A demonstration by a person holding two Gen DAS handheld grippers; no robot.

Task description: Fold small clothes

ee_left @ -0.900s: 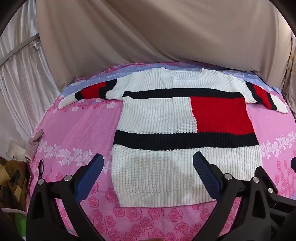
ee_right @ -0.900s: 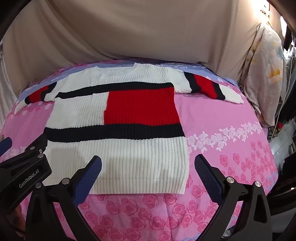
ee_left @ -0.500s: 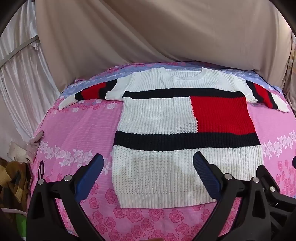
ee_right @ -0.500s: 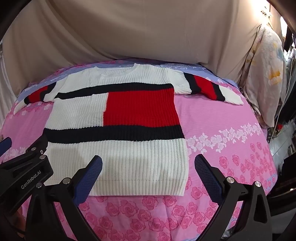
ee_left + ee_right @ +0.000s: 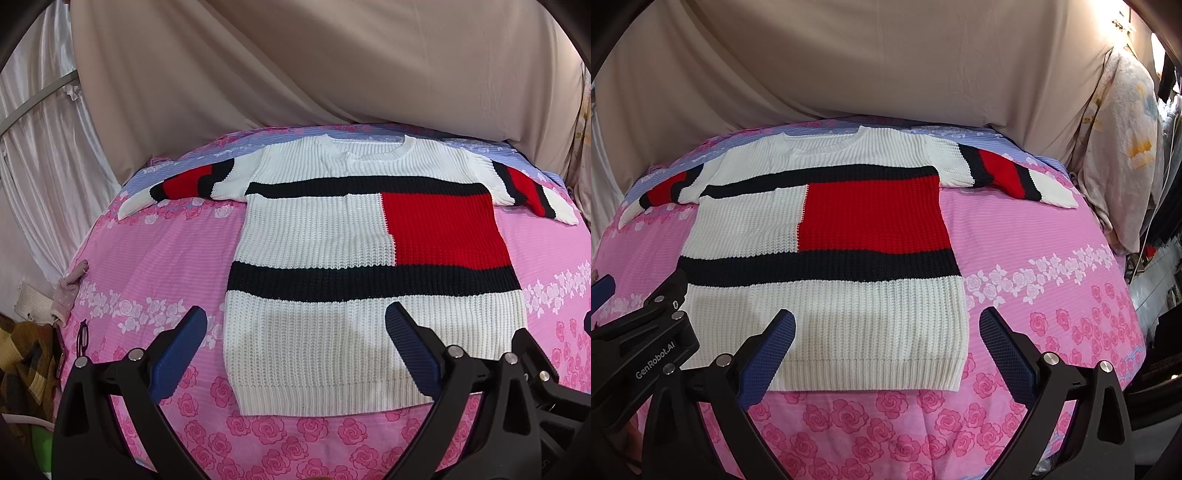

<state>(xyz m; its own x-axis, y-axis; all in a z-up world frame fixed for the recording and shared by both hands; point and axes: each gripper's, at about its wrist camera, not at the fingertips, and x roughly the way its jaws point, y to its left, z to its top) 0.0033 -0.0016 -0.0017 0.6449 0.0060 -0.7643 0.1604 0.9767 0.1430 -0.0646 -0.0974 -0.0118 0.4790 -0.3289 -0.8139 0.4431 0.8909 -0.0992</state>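
Left wrist view: left tool [image 5: 293, 345] is hanging wide and empty.
Right tool [image 5: 886, 347]: likewise.
Sweater [image 5: 332, 258]: lying flat on the bed [image 5: 147, 258], hem nearest.
Change: none; folding is not yet starting.

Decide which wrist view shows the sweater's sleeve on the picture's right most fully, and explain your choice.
The right wrist view: that sleeve lies whole on the bedspread, cuff included. In the left wrist view the same sleeve is squeezed against the picture's edge, distorted.

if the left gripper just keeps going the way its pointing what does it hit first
Most likely the knitted sweater: the left gripper is open and angled down at its white lower part, near the hem, with nothing between. Depth is hard to judge here.
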